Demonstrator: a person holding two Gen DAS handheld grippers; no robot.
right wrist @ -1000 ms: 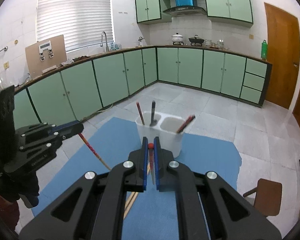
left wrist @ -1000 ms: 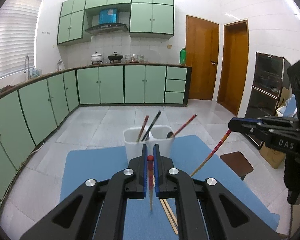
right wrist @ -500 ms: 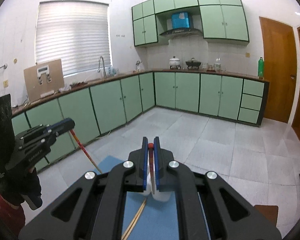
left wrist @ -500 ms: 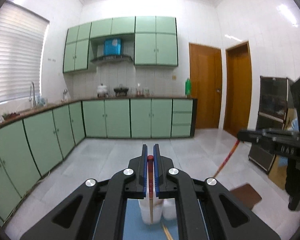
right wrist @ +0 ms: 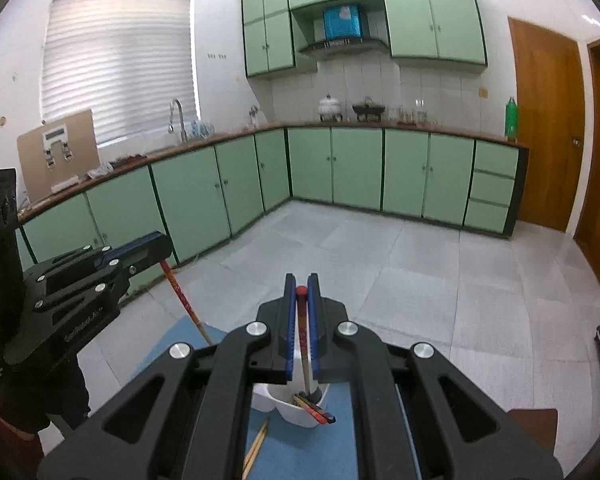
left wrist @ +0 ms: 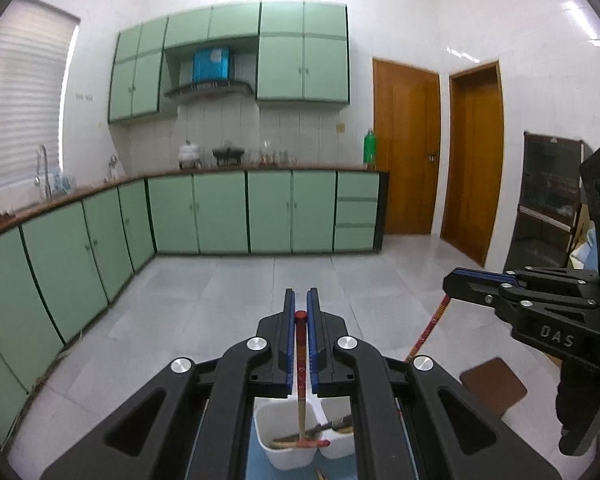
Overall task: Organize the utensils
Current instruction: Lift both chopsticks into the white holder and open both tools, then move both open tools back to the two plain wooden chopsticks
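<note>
Holder already has several utensils; left gripper and right gripper each clamp a chopstick above it, loose pair remains on mat.

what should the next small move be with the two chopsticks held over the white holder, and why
Probably lower both: the left gripper and right gripper are each shut on a red-topped wooden chopstick hanging tip-down over the white two-compartment plastic holder, not yet released. A loose pair remains on the blue mat.
</note>
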